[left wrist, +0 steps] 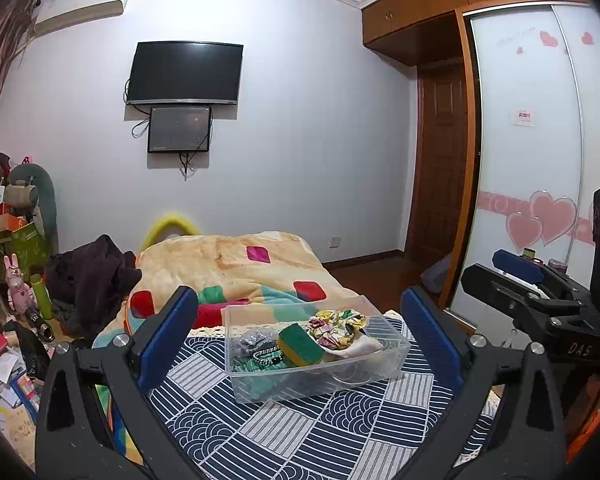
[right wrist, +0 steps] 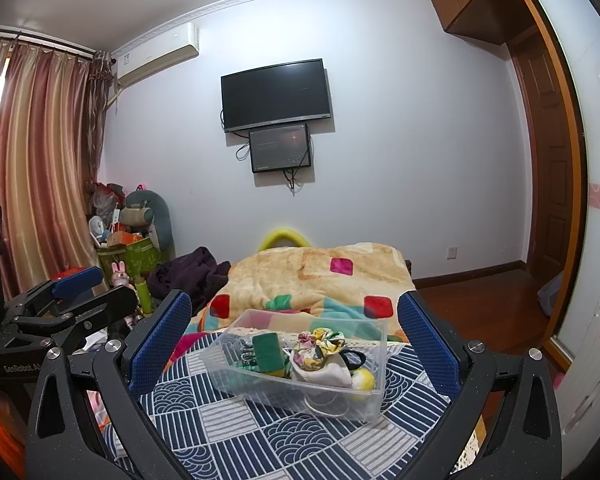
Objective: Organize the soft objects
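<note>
A clear plastic bin (left wrist: 380,364) (right wrist: 374,394) stands on a navy and white patterned cloth (left wrist: 300,432) (right wrist: 260,436). In it lie a green and yellow sponge (left wrist: 300,345) (right wrist: 269,353), a floral scrunchie (left wrist: 336,326) (right wrist: 318,344), a white cloth pouch (right wrist: 324,372), a black hair tie (right wrist: 354,358), dark beaded hair bands (left wrist: 260,354) and a yellow ball (right wrist: 364,379). My left gripper (left wrist: 300,332) is open and empty, held back from the bin. My right gripper (right wrist: 294,336) is open and empty too, also short of the bin. Each gripper shows in the other's view, the right one (left wrist: 516,276) and the left one (right wrist: 88,288).
A peach blanket with coloured squares (left wrist: 240,264) (right wrist: 320,276) lies behind the bin. A dark garment (left wrist: 96,276) (right wrist: 188,276) sits at its left. Cluttered boxes and toys (left wrist: 16,240) (right wrist: 128,236) fill the left corner. A wardrobe (left wrist: 528,152) stands at right.
</note>
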A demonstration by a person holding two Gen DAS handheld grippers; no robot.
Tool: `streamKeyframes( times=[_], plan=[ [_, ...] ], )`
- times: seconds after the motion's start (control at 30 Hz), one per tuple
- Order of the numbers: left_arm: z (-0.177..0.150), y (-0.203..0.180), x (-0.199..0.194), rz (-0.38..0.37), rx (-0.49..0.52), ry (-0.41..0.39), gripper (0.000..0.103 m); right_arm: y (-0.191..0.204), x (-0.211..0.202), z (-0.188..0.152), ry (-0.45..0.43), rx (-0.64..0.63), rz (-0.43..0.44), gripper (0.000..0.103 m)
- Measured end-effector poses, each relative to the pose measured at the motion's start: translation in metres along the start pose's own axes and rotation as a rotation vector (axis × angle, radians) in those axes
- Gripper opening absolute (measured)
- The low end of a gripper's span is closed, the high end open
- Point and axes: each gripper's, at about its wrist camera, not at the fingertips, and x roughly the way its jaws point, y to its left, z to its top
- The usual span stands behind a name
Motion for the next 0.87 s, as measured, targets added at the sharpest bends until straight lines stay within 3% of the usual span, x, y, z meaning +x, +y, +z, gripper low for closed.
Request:
streamKeyframes(
  times=[0.87],
  plan=[
    [0.001, 0.0028, -0.0016, -0.038, 0.013, 0.017, 0.103, -0.0022, 0.0021, -0.0027, 0.015, 0.01, 0.005, 0.103]
  ],
)
